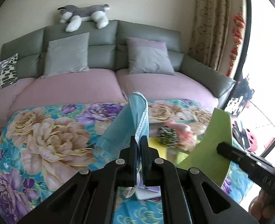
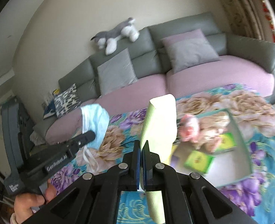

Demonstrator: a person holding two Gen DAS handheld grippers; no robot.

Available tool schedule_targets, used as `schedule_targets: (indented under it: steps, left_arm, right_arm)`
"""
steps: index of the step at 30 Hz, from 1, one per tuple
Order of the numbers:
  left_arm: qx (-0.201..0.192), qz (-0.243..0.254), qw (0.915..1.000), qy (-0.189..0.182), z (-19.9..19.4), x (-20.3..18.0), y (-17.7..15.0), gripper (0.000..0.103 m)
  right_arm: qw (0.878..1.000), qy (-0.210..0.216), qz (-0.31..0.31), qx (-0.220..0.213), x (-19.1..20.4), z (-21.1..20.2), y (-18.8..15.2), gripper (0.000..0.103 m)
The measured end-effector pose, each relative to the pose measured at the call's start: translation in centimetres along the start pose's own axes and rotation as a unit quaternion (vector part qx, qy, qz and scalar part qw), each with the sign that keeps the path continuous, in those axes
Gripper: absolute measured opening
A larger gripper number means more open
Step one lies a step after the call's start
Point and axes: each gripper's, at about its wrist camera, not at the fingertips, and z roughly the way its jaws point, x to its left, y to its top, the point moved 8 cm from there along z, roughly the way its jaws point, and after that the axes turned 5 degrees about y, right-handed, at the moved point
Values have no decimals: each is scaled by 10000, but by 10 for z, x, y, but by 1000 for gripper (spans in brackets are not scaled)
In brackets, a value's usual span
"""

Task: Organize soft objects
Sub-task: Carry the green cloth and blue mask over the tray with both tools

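The left gripper (image 1: 139, 140) is pinching a blue face mask (image 1: 131, 123) up in the air over the flowery blanket (image 1: 44, 130). The right gripper (image 2: 142, 145) is squeezing a folded green cloth (image 2: 158, 123) beside it, above the glass tray (image 2: 240, 130).

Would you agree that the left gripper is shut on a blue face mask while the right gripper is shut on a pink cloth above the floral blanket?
Not quite. The right gripper is shut on a yellow-green cloth, not a pink one, as the right wrist view shows. The left gripper is indeed shut on the blue face mask above the floral blanket.
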Motion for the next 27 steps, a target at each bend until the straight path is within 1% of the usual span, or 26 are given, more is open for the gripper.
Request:
schedule_targets:
  steps: [6,12,15,18,21,27]
  left_arm:
    - [117,100,9997,-195,18,-27,-10,4]
    - [261,232,9986,-402,50,-54,-17,4]
    - [337,293,9979,-459,66,-64,-22,4]
    - [453,350,9968,-554,84,-74,-30,4]
    - [580,454,9958,-537,98,-81,-41,4]
    - [891,477,9938,-473,117,-81,-60,4]
  right_arm:
    - [9990,-201,317,-227,-38,-15,9,2]
    - [9970,-246,588,-449,-67,-4,23,2]
    - [9958,-244,736,-479,-80,4,22,2]
    - [9948,-232,903,-407,-94,19,15,2]
    - [9942,-268,1008,-276,-106,33,6,2]
    - [9932,-525,1035,128,-124,58,-12,2]
